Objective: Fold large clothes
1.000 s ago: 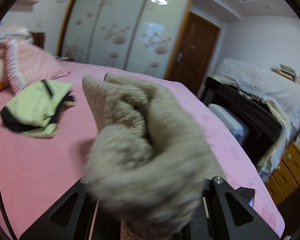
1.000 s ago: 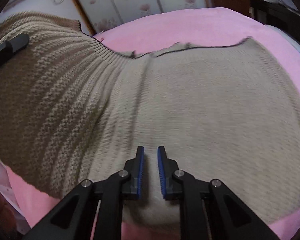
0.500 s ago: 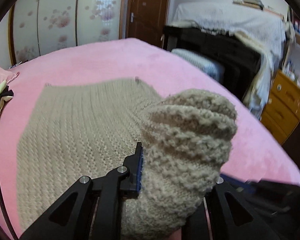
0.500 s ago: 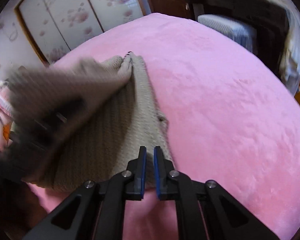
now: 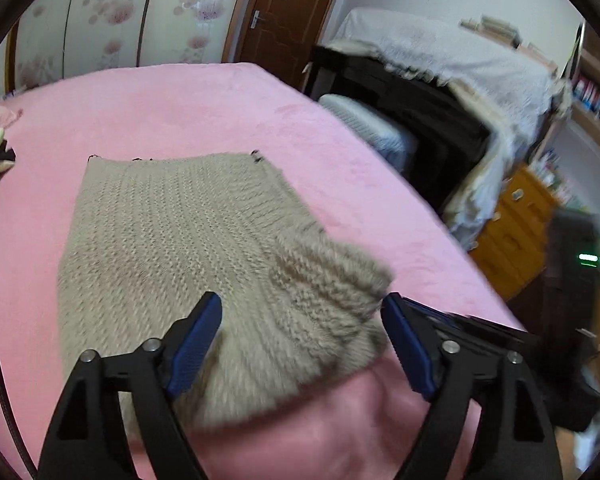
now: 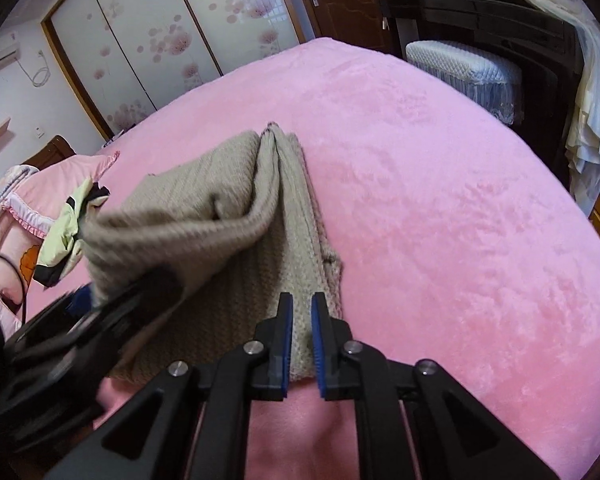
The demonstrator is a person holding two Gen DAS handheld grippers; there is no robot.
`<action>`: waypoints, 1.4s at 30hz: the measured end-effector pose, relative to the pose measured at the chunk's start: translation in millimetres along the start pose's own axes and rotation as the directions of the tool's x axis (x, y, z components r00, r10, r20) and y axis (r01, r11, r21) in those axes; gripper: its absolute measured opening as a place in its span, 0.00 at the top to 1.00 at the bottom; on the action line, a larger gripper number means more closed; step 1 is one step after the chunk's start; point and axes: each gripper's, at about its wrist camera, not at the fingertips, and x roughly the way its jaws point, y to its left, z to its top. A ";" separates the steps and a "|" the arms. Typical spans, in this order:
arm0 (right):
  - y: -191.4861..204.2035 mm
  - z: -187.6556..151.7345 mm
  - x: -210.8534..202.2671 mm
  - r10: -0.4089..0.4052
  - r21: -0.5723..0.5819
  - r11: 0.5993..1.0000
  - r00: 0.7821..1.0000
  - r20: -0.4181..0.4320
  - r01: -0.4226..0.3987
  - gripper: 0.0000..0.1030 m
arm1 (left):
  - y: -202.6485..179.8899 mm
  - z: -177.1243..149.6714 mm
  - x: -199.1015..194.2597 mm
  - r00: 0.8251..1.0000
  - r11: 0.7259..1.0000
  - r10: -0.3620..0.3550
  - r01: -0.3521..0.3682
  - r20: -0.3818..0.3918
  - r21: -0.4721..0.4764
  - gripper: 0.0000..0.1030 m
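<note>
While sweater covers bed, claws hover

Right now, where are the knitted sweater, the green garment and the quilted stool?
knitted sweater (image 5: 172, 232): left wrist view, flat knit panel.
green garment (image 6: 62, 232): right wrist view, pale green fabric.
quilted stool (image 6: 466, 62): right wrist view, padded top.

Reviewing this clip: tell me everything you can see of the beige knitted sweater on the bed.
The sweater is a chunky beige knit, partly ribbed, with a thin dark trim at its far edge. It lies folded on the pink bedspread, mostly flat, with a thick folded part raised at its near right. The left gripper is opening around that raised part, and its pads stand clear of the knit. The right gripper, nearly shut and holding nothing, hovers over the sweater's near edge; contact cannot be told.
</note>
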 end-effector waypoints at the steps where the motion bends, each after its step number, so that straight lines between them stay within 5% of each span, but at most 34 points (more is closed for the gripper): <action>1: -0.6 3.5 -4.9 -0.003 0.004 1.000 1.000 0.005 0.003 0.91 | 0.5 1.7 -12.6 1.000 1.000 -0.018 0.018 0.013 -0.013 0.19; 4: -0.8 11.0 -17.9 0.011 0.012 1.000 1.000 0.012 -0.011 0.91 | 8.4 7.7 -44.7 0.998 0.999 0.011 -0.008 0.065 -0.050 0.15; 7: 0.7 19.0 -26.5 0.048 0.033 0.998 0.999 0.008 -0.049 0.80 | 31.8 13.8 -61.9 0.984 0.987 0.147 -0.139 0.098 -0.083 0.15; 9: 4.0 26.4 -27.1 0.085 0.037 0.996 0.996 -0.001 -0.085 0.60 | 48.1 14.2 -62.1 0.956 0.960 0.275 -0.267 0.097 -0.087 0.15; 12: 13.5 36.1 -20.7 0.141 0.034 0.990 0.990 -0.021 -0.140 0.56 | 73.0 9.2 -48.8 0.905 0.904 0.421 -0.415 0.051 -0.098 0.15; 14: 19.4 43.6 -10.2 0.177 0.043 0.984 0.983 -0.051 -0.175 0.54 | 90.8 3.7 -35.8 0.889 0.884 0.457 -0.454 0.005 -0.114 0.15; 18: 27.6 56.8 21.7 0.218 0.057 0.976 0.965 -0.144 -0.212 0.27 | 113.1 -5.1 -13.1 0.886 0.875 0.461 -0.464 -0.056 -0.140 0.15; 28: 32.6 62.9 99.1 0.190 0.068 0.982 0.928 -0.320 -0.178 0.30 | 127.9 1.8 12.6 0.915 0.898 0.398 -0.403 -0.063 -0.178 0.15; 32: 39.6 60.5 98.3 0.210 0.015 0.976 0.923 -0.321 -0.217 0.63 | 129.4 9.7 16.3 0.923 0.904 0.379 -0.385 -0.067 -0.187 0.15; 35: 51.9 62.3 83.1 0.184 -0.084 0.973 0.945 -0.269 -0.213 0.75 | 128.4 15.0 16.6 0.924 0.905 0.379 -0.383 -0.062 -0.186 0.15; 39: 67.4 68.5 37.0 0.167 -0.225 0.957 0.982 -0.091 -0.184 0.76 | 119.9 21.2 12.2 0.930 0.914 0.367 -0.365 -0.024 -0.178 0.15; 42: 60.1 66.1 29.9 0.113 -0.248 0.962 0.993 -0.033 -0.118 0.76 | 112.4 19.5 21.5 0.935 0.920 0.352 -0.352 -0.032 -0.170 0.15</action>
